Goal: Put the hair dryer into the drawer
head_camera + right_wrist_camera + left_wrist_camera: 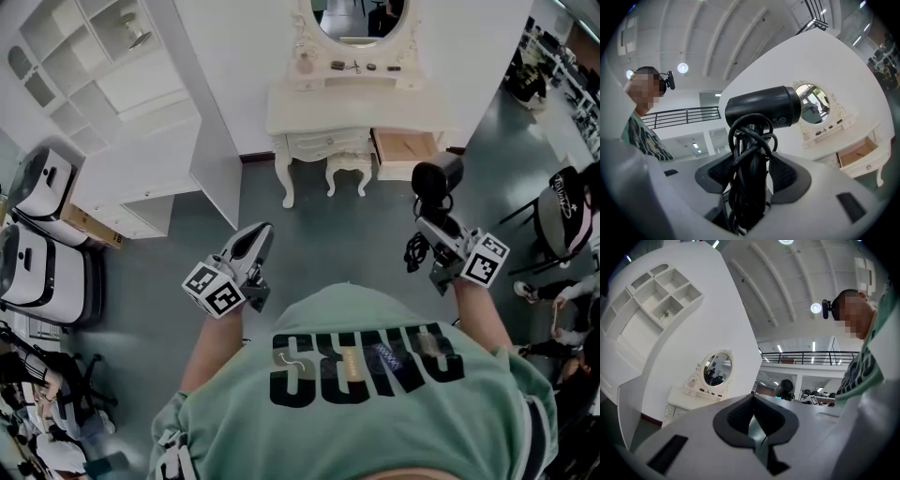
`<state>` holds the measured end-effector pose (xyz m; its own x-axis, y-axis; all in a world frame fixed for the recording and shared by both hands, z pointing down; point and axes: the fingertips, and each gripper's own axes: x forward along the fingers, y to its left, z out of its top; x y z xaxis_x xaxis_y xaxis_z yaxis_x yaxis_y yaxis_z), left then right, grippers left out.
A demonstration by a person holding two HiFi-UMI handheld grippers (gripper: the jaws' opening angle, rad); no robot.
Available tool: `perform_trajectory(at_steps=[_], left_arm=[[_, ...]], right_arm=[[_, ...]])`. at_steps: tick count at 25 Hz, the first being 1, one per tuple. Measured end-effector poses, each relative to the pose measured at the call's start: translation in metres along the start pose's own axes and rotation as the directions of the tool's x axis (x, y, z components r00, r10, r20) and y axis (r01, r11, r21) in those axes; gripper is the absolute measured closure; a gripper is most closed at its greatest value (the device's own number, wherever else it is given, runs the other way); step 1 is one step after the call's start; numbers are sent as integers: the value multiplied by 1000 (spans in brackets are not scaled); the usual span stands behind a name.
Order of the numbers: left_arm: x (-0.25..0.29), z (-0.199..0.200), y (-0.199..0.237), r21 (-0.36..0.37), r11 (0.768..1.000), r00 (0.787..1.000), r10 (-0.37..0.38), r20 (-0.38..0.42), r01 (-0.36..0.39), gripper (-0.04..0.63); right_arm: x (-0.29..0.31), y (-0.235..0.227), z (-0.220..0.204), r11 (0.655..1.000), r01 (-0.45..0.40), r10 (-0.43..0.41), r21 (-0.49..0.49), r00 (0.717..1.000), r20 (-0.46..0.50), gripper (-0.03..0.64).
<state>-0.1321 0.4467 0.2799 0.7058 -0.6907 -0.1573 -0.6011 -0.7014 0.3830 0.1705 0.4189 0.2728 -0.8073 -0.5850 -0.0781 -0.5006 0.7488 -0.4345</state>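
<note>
We grip the black hair dryer [761, 108] by its cord-wrapped handle in our right tongs [750, 176], near us, our left tongs [752, 420] closed on nothing, the open drawer [405, 148] far ahead at the white table's [309, 105] right side

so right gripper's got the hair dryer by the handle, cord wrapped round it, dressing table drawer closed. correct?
Not quite: the drawer is open, not closed. The head view shows it pulled out at the right side of the dressing table. The rest holds: the right gripper is shut on the handle of the hair dryer, with the cord bundled around it.
</note>
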Motion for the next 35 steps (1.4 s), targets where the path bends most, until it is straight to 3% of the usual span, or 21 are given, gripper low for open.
perform_trajectory(at_steps=[9, 15, 23, 35], left_arm=[[48, -29, -20, -44, 999, 1000, 7, -4, -7, 586], [62, -34, 3, -58, 998, 999, 11, -36, -13, 586], [90, -16, 108, -95, 995, 999, -46, -25, 44, 586], [149, 80, 317, -83, 979, 978, -191, -80, 184, 586]], right_arm=[[-46, -40, 12, 999, 49, -50, -20, 998, -23, 397], [-30, -66, 8, 998, 58, -57, 19, 998, -28, 397], [60, -105, 9, 995, 104, -104, -3, 994, -29, 397], [273, -164, 48, 985, 174, -175, 16, 984, 44, 397]])
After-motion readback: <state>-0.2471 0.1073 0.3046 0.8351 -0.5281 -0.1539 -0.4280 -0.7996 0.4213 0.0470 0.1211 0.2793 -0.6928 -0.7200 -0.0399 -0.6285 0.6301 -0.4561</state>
